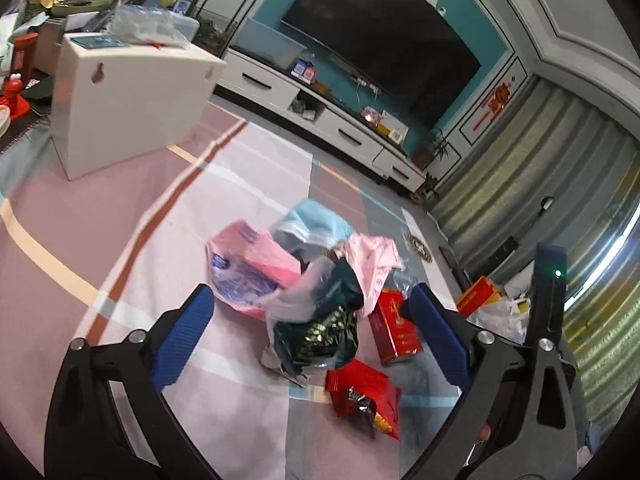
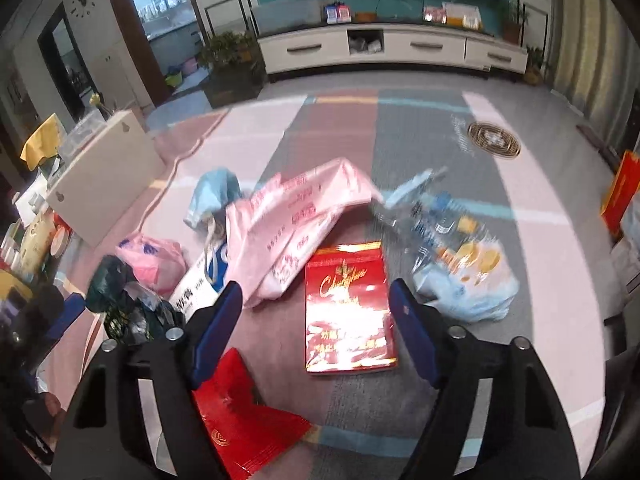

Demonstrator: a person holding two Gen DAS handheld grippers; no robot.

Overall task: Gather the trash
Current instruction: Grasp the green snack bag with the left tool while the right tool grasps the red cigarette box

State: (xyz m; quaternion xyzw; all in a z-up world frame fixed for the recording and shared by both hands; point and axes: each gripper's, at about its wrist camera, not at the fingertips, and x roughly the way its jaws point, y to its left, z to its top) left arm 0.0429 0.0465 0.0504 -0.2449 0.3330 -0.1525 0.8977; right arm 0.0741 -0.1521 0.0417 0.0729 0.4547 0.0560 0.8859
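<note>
Trash lies in a heap on the striped rug. My left gripper is open above a dark green bag in clear plastic, its blue pads apart from it on both sides. Around it lie a pink bag, a light blue bag, a red carton and a red foil packet. My right gripper is open over the red carton; neither pad touches it. A large pink plastic bag lies behind the carton. A clear bag of bottles sits to its right and a red packet lies at the lower left.
A white box-like cabinet stands on the rug's left side. A white TV stand runs along the far wall, with a potted plant to its left. A round floor emblem and a red box are at the right, near the curtain.
</note>
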